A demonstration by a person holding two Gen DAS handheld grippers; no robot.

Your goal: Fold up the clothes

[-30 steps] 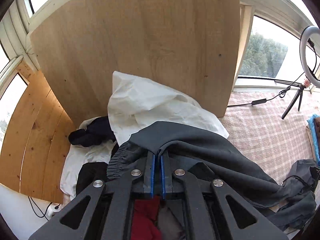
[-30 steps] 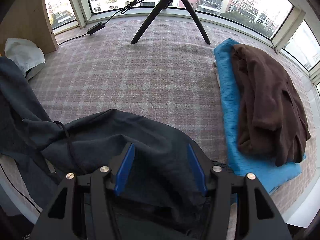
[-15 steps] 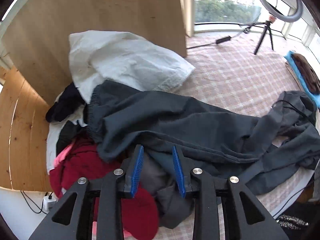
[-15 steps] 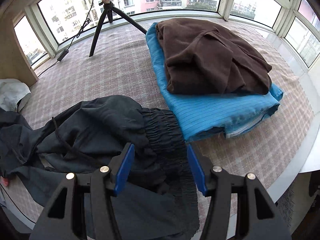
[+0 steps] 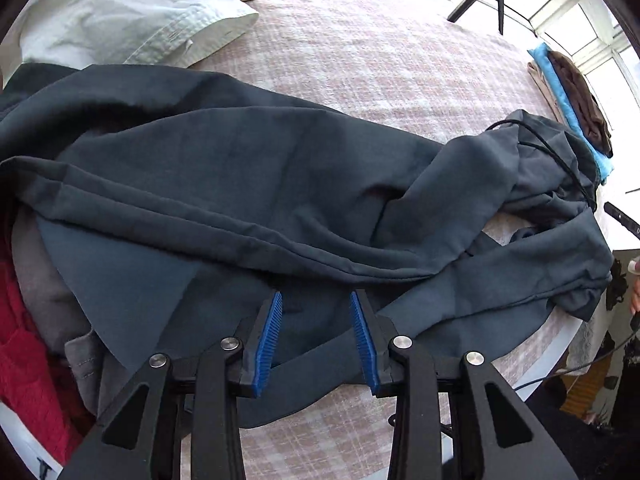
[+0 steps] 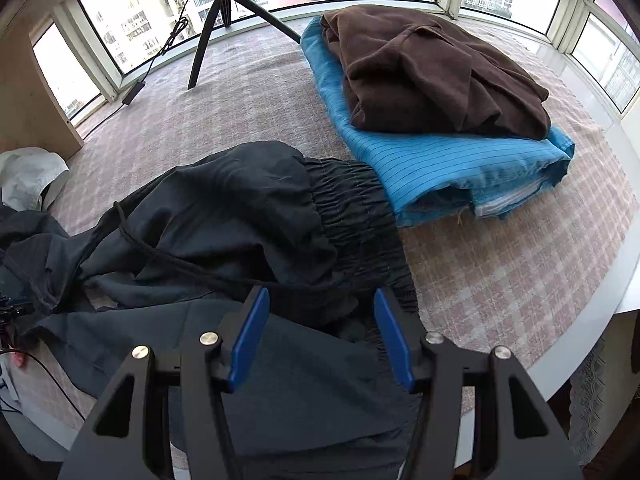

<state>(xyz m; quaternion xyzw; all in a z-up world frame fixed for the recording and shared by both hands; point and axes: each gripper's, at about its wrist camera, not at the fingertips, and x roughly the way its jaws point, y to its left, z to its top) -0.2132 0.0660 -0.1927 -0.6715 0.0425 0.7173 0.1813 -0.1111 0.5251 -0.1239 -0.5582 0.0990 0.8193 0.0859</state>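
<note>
Both tools, left (image 5: 316, 334) and right (image 6: 320, 336), hover spread over dark trousers (image 5: 248, 168) (crumpled).

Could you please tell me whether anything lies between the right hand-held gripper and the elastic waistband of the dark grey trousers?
Nothing visible does. The right hand-held gripper is open just above the dark grey trousers, and their gathered elastic waistband lies uncovered directly ahead, beside the folded blue striped cloth.
</note>
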